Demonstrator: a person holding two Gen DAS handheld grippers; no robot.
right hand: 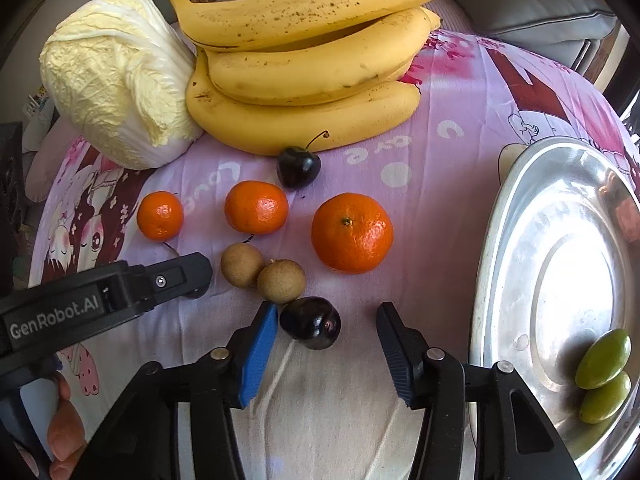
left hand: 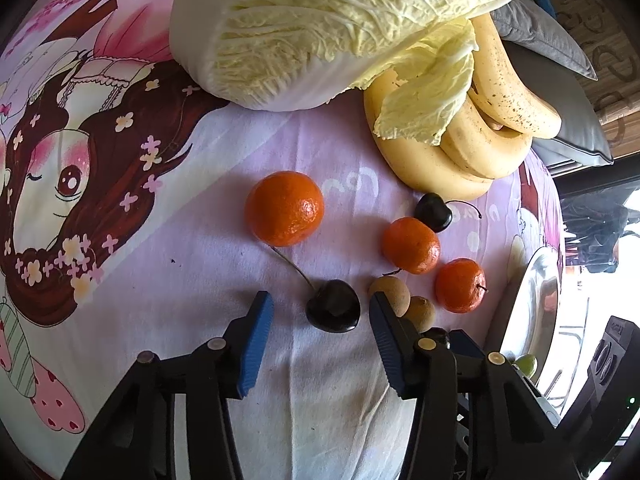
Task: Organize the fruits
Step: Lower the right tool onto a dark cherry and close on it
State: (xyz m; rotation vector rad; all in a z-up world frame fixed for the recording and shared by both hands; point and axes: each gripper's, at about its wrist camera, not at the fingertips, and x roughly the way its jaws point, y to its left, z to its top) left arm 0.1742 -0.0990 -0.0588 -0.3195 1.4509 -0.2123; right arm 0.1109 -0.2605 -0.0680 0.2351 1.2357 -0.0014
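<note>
Both grippers stand wide open and hold nothing. On the left wrist view, my left gripper [left hand: 320, 312] brackets a dark cherry [left hand: 333, 306] low in the centre of the frame, its long stem running up toward the big mandarin [left hand: 285, 208]. On the right wrist view, my right gripper [right hand: 327, 322] frames another dark cherry [right hand: 311, 322], which sits closer to the left finger, just below two brown longans [right hand: 264, 276]. The steel plate [right hand: 520, 240] fills the right edge of that frame, with two green olives [right hand: 604, 372] lying in its lower right.

I judge these cherries light, smooth-skinned and soft: they will roll or squirt out under a hard pinch, and bruise easily. I would close slowly across the widest part of the body, below the stem, and leave the thin stem alone. The wrinkled cloth [right hand: 440, 200] beneath gives a soft bed, so I can press down slightly. Bananas [right hand: 312, 60] and cabbage [right hand: 116, 80] lie across the top, well apart.
</note>
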